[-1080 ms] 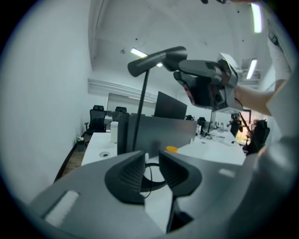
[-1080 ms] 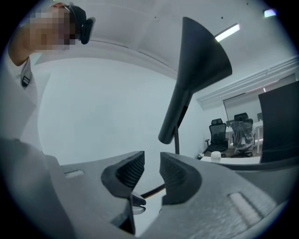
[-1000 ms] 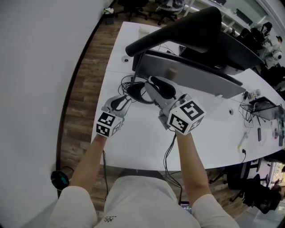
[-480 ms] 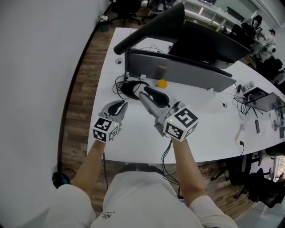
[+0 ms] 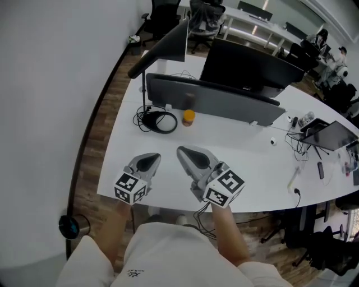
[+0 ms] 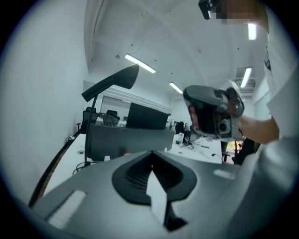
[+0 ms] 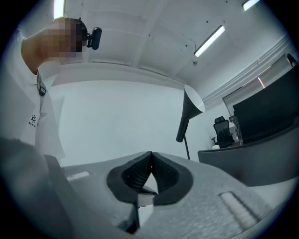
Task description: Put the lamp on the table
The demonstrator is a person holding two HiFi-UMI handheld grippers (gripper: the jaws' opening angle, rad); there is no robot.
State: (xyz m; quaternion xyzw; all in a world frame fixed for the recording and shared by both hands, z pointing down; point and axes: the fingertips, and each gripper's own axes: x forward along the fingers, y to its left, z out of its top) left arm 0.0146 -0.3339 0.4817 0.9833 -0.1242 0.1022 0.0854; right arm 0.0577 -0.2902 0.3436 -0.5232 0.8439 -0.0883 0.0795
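Observation:
The black lamp [image 5: 144, 92] stands upright on the white table [image 5: 168, 185] at the back left, with its round base [image 5: 159, 121] ringed by its cord and its long head [image 5: 162, 47] reaching to the right. Neither gripper touches it. My left gripper [image 5: 149, 162] hovers over the table's front part, well short of the base, its jaws shut with nothing between them. My right gripper [image 5: 190, 156] is beside it, also shut and empty. The lamp [image 6: 111, 84] shows ahead in the left gripper view, and to the right of the shut jaws as the lamp [image 7: 189, 114] in the right gripper view.
A small orange object [image 5: 189, 116] sits just right of the lamp base. Behind it run a grey divider [image 5: 213, 100] and a dark monitor [image 5: 247, 64]. A laptop [image 5: 331, 134], cables and small items lie at the right. Office chairs [image 5: 162, 17] stand beyond the table.
Both grippers have drawn back from the lamp's base toward the table's front edge. The left jaws have closed. The lamp stays standing on its own.

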